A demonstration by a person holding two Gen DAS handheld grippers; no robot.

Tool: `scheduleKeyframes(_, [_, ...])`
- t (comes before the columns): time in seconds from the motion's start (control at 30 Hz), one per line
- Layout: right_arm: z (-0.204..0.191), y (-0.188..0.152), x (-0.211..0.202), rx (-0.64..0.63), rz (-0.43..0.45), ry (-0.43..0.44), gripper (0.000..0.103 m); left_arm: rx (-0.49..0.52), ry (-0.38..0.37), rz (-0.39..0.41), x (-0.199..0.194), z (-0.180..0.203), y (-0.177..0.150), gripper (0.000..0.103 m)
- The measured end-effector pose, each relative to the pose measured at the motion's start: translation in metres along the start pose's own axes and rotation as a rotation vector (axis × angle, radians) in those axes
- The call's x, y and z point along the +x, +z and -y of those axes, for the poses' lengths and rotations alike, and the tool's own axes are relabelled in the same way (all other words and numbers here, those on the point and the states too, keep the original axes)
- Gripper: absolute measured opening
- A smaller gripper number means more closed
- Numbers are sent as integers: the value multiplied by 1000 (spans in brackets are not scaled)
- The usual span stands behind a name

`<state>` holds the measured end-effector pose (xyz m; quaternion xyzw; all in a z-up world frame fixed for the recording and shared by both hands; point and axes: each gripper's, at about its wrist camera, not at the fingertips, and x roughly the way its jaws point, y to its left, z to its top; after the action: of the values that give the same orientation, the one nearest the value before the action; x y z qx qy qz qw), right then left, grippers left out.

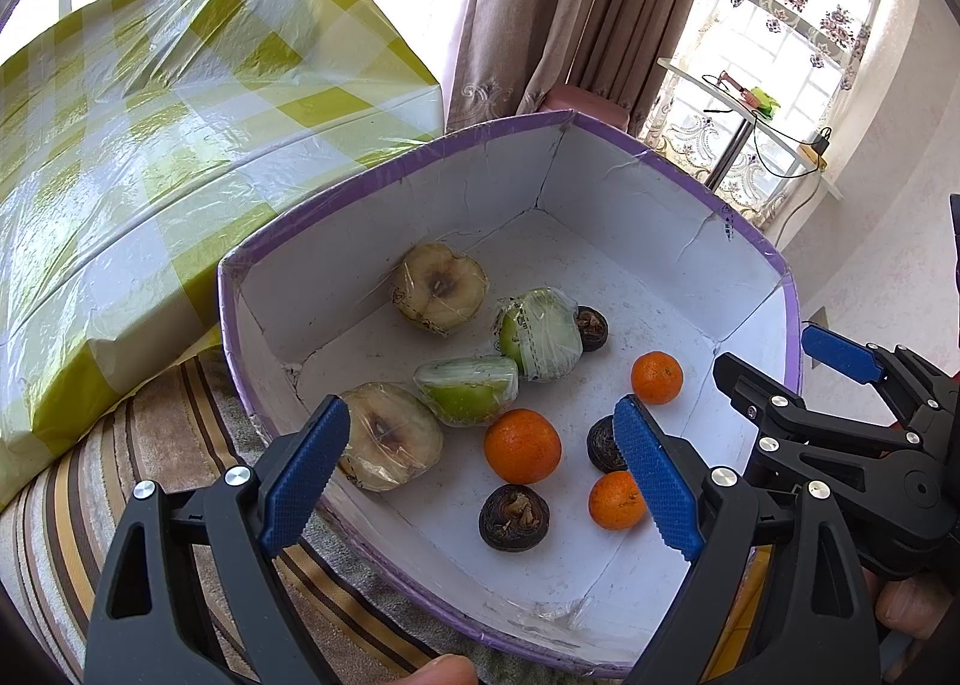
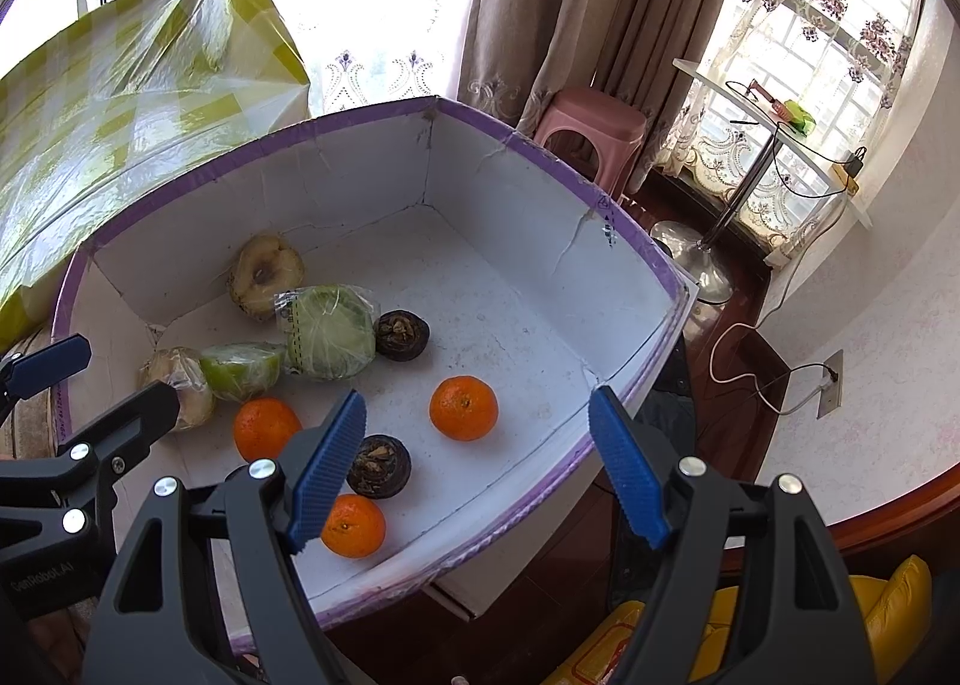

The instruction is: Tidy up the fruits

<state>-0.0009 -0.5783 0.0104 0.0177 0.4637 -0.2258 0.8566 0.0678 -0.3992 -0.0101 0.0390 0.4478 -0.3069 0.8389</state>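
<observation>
Left wrist view shows both grippers, left gripper (image 1: 483, 475) and right gripper (image 2: 480, 469), gaping empty above the purple-rimmed white cardboard box (image 1: 384, 169), whose cling-wrapped apple halves (image 1: 468, 391) probably slip when pinched.

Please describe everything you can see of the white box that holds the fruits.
The box is an open, lidless carton that looks like white cardboard, with purple tape along its rim. Its inner walls show cracks and creases, and the floor is a little stained. It sits tilted in both views, resting on a striped fabric surface, next to a yellow checked wrapped package. Inside lie wrapped fruit halves, three oranges and three dark round fruits. No tongs touch it.
</observation>
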Motion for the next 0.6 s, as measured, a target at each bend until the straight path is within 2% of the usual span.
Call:
scheduleKeyframes(0.43, [0, 1, 0, 2, -3, -2, 77, 3, -3, -2, 0, 0, 0, 87])
scheduleKeyframes(0.6, [3, 0, 1, 9, -6, -8, 77, 0, -46, 24, 0, -2, 1, 87])
